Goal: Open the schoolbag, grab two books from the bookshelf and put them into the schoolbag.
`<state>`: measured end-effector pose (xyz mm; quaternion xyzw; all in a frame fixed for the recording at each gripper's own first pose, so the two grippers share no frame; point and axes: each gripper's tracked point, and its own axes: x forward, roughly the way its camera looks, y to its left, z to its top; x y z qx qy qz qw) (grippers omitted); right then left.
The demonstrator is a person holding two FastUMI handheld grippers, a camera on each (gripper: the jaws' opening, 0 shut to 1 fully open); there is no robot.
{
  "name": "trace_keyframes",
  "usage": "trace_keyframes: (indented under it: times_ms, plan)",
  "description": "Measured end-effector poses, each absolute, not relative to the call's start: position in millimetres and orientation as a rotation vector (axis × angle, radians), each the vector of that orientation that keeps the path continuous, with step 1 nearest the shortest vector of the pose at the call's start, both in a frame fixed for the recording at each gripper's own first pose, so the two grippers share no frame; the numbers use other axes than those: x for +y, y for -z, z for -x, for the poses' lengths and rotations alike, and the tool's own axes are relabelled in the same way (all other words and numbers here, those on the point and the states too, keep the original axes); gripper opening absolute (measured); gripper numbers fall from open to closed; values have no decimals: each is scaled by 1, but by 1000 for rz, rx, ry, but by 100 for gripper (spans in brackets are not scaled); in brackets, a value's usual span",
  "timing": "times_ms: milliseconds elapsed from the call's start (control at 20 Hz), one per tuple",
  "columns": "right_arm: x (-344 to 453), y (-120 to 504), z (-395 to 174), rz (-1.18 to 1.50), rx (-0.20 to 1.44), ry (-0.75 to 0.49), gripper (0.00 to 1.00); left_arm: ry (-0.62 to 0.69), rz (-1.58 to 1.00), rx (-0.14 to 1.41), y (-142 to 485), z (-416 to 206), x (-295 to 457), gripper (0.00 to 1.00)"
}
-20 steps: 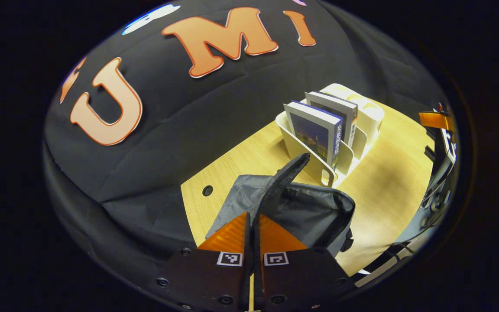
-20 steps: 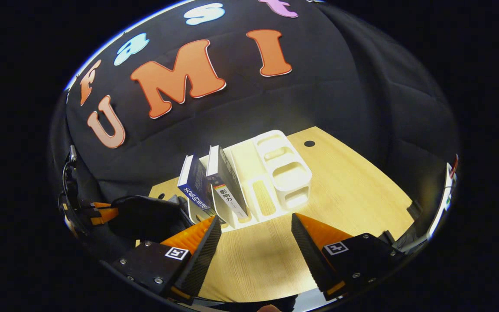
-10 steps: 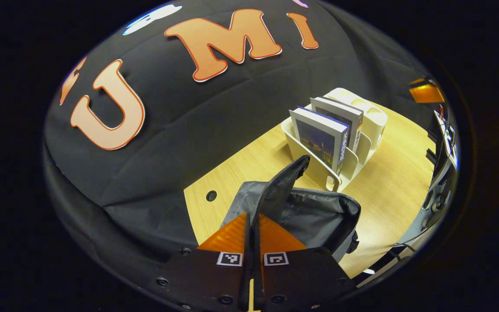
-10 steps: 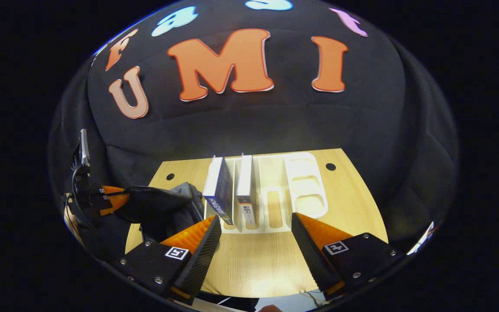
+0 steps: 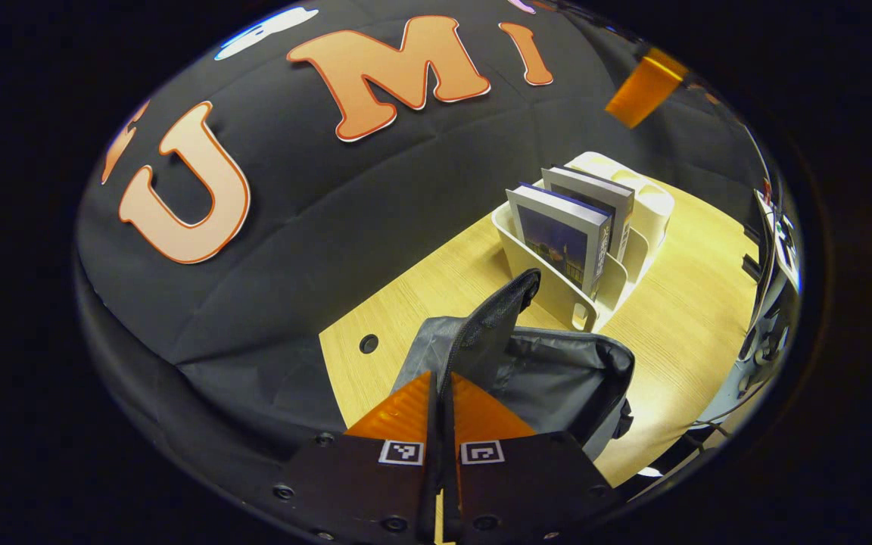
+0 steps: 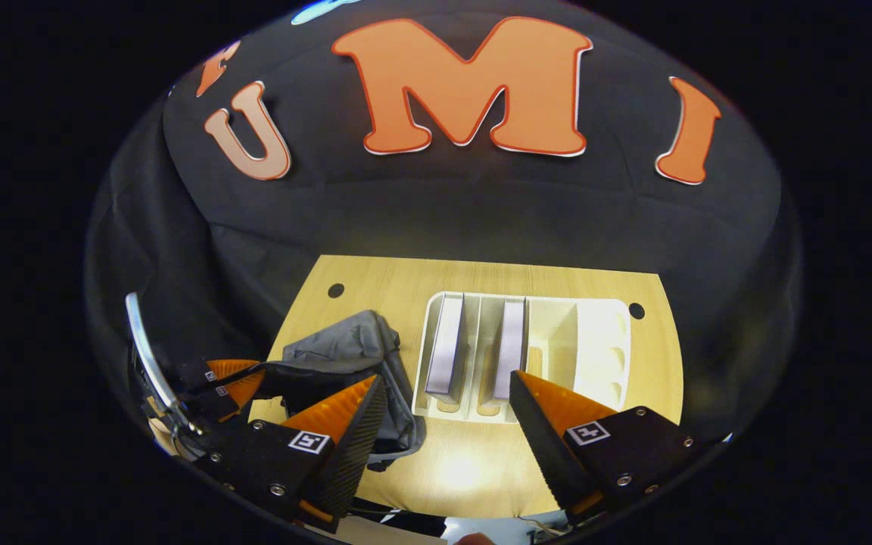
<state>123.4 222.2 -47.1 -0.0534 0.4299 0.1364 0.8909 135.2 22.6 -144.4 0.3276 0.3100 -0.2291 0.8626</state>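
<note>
**2 books standing in rack, schoolbag flap pinched up**

2 books (image 6: 447, 356) (image 6: 510, 352) upright in separate slots of white bookshelf rack (image 6: 595, 356), mid-worktop toward rear edge; both untouched. Grey schoolbag (image 5: 557, 378) lying just beside rack's left end, mouth gaping, near front-left corner of wooden worktop (image 6: 375, 276). Left gripper (image 5: 443, 382) clamped on raised zipper flap (image 5: 493, 325), fingers together with fabric between. Right gripper (image 6: 447, 390) poised above front edge, fingers (image 6: 549, 405) spread wide, holding nothing, aimed down at rack. Round cable hole (image 5: 367, 344) near left edge.
</note>
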Motion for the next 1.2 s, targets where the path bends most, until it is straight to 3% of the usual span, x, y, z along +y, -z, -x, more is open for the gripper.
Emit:
trace_keyframes:
  times_ms: [600,950,1000,1200]
  plan:
    - [251,167,-202,190,1181,-162,98,496,-673,669,153,-138,30,4]
    - [261,221,-207,236,1308,-146,95,504,-677,676,156,-137,38,4]
    - [261,228,-208,240,1320,-140,88,504,-674,678,157,-136,39,4]
    - [254,237,-206,266,1359,-94,35,509,-677,683,157,-135,43,4]
